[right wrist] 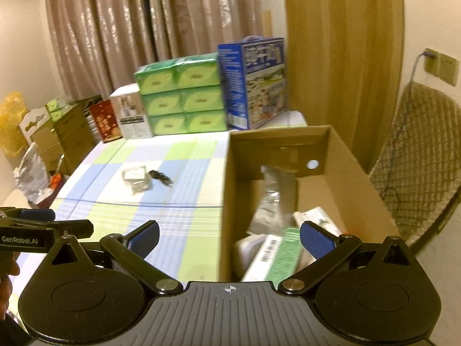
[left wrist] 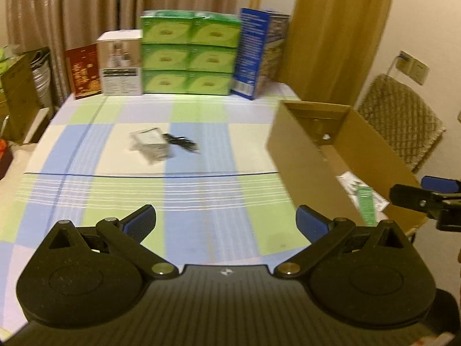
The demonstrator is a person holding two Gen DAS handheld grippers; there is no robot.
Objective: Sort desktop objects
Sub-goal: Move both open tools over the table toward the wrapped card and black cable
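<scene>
Stack of 6 green boxes (left wrist: 190,53) between a white box (left wrist: 120,63) and a blue carton (left wrist: 257,52), curtains (left wrist: 121,3) behind.

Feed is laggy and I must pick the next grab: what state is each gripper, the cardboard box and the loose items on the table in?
Left gripper: open, empty.
Right gripper: open, empty.
Brown cardboard box: open-topped, holding several packages.
Clear plastic packet: lying flat on the checked tablecloth, outside the box.
Black cable bundle: lying beside the packet, unsorted.
</scene>
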